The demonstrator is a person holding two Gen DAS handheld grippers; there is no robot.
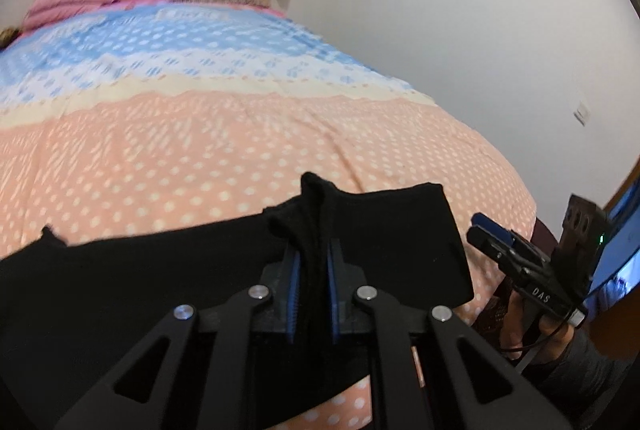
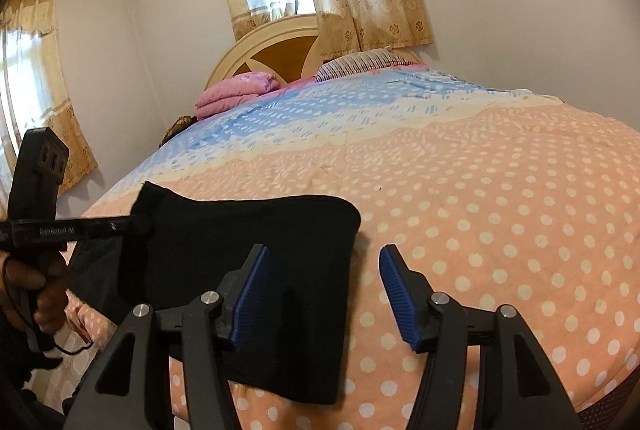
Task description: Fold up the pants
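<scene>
The left hand-held gripper (image 1: 312, 270) is clamped on a bunched-up fold of the black pants (image 2: 256, 230), which lie on the bed (image 2: 500, 209) near its foot edge. To their right, the right hand-held gripper (image 2: 324, 294) stands wide apart, holding nothing.
</scene>
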